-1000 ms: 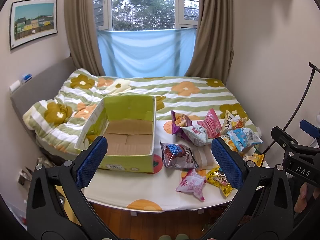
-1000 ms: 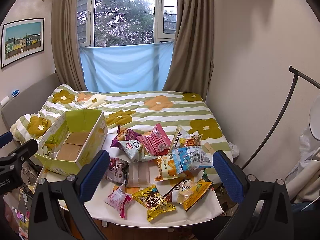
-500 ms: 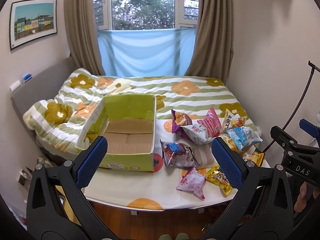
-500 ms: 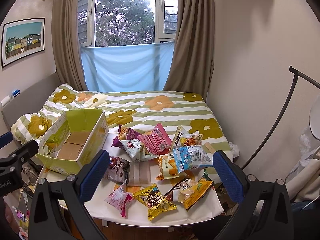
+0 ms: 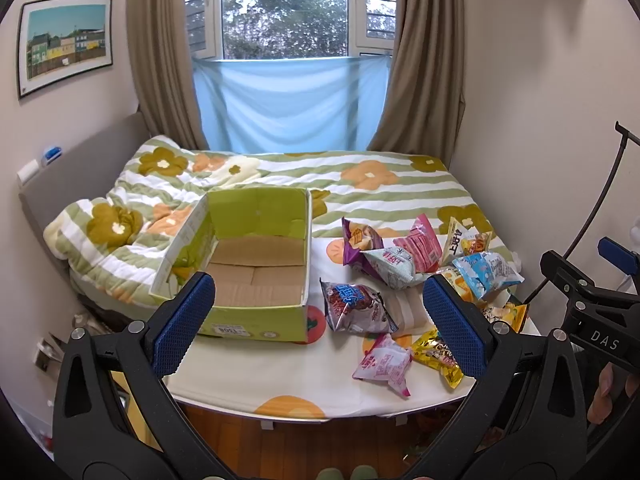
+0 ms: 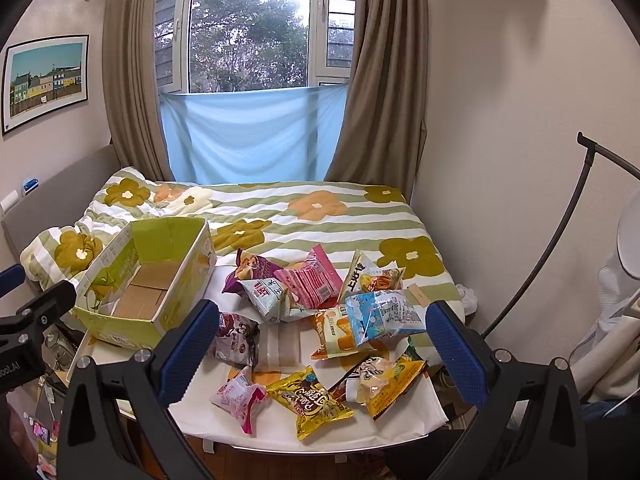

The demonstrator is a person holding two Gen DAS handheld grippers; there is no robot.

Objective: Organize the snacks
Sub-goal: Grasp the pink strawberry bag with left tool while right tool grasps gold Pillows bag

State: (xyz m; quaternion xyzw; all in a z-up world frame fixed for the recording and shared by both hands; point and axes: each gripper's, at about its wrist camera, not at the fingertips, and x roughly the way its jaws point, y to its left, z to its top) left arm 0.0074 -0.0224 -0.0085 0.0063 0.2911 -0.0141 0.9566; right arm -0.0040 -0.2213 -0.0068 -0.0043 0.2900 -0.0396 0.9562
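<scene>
An empty green cardboard box [image 5: 256, 268] [image 6: 148, 284] stands open on the left of a white table at the foot of a bed. Several snack bags lie to its right: a dark bag [image 5: 354, 306] [image 6: 234, 336], a small pink bag [image 5: 384, 364] [image 6: 238, 398], a yellow bag [image 5: 438, 356] [image 6: 310, 402], a light blue bag [image 6: 382, 316] and a pink striped bag [image 6: 310, 282]. My left gripper [image 5: 318, 322] is open and empty, held back from the table. My right gripper [image 6: 320, 354] is open and empty too.
The white table's front edge [image 5: 304, 398] is close to me, with wooden floor below. A bed with a flowered striped quilt [image 5: 360, 188] lies behind. A black stand pole [image 6: 560, 236] curves at the right by the wall. The right gripper shows in the left wrist view [image 5: 588, 300].
Both views have shifted very slightly; the table and snacks sit a touch lower and closer. Nothing was taken hold of or moved.
</scene>
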